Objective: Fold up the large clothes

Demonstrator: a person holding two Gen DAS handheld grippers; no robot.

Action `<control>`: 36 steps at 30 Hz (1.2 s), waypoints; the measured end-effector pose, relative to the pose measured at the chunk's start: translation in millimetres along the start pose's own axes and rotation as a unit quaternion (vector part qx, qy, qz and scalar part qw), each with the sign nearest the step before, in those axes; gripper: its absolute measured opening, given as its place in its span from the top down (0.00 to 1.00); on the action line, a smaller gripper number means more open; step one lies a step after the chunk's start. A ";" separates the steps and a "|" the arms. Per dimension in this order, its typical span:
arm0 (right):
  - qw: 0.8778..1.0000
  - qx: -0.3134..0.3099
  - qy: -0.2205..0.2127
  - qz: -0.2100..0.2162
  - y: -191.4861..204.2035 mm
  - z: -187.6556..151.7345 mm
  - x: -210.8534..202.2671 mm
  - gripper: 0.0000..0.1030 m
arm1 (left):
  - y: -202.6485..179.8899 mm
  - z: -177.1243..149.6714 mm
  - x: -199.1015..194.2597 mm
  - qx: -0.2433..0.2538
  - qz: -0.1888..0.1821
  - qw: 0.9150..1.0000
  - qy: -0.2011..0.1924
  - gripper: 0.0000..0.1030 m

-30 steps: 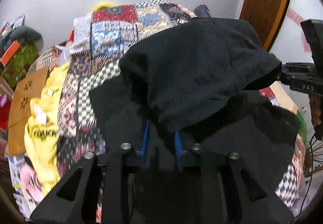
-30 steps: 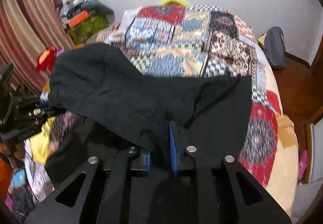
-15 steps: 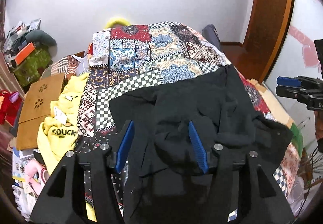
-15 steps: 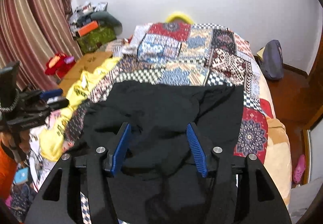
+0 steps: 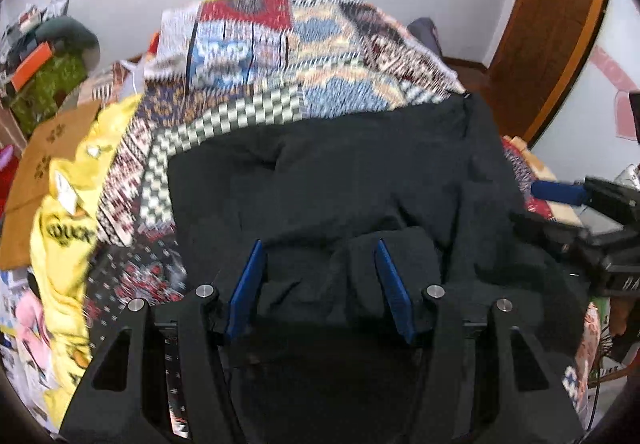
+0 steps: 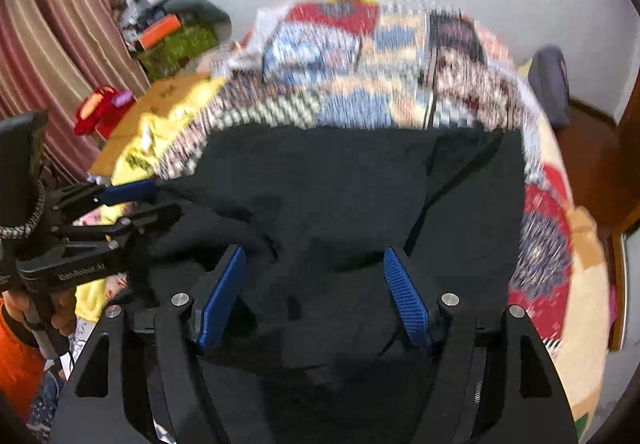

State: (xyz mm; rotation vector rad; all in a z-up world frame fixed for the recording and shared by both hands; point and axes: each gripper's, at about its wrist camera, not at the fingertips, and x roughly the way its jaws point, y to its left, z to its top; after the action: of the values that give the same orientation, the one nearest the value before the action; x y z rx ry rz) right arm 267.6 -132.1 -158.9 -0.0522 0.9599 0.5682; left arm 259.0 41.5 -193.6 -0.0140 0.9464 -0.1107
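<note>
Black garment [image 5: 340, 179] on patchwork bedspread [image 5: 248, 55] — one fold laid, rumpled, more folding due; left gripper [image 5: 318, 280] and right gripper [image 6: 314, 296] — jaws just opened wide, cloth released, nothing held.

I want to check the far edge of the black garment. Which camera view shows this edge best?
The right wrist view: the black garment shows its far edge as one nearly straight line across the patchwork bedcover, corner to corner. In the left wrist view the black garment has that edge slanted, and its right side is less clear.
</note>
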 end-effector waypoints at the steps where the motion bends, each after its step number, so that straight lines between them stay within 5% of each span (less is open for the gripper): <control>1: 1.000 0.001 0.017 -0.007 -3.3 -5.5 12.8 0.34 | 1.8 -2.6 7.5 -0.005 0.004 1.000 0.005 0.45; 4: 0.999 0.010 0.052 -0.008 -12.5 -19.9 36.5 0.34 | 6.7 -10.9 25.2 -0.017 0.005 1.000 0.017 0.41; 11: 0.999 0.017 0.051 -0.006 -15.9 -26.6 35.0 0.34 | 7.6 -19.6 35.9 -0.021 0.010 1.000 0.018 0.40; 22: 0.999 0.017 0.015 -0.027 -25.0 -25.2 -13.7 0.34 | 17.6 -14.8 -25.5 -0.009 0.035 0.999 -0.021 0.39; 28: 0.998 0.026 -0.009 -0.058 -41.1 -31.2 -47.1 0.24 | 51.8 -25.0 -66.9 -0.018 0.057 0.997 -0.039 0.14; 36: 0.994 0.046 -0.004 -0.103 -74.2 -52.3 -62.8 0.19 | 109.3 -75.7 -68.5 -0.064 0.053 0.996 0.021 0.13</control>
State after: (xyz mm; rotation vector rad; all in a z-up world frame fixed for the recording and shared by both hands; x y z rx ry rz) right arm 235.9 -237.8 -155.2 -0.0652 0.9587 0.3336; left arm 167.7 159.8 -189.1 -0.0802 0.9936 0.0480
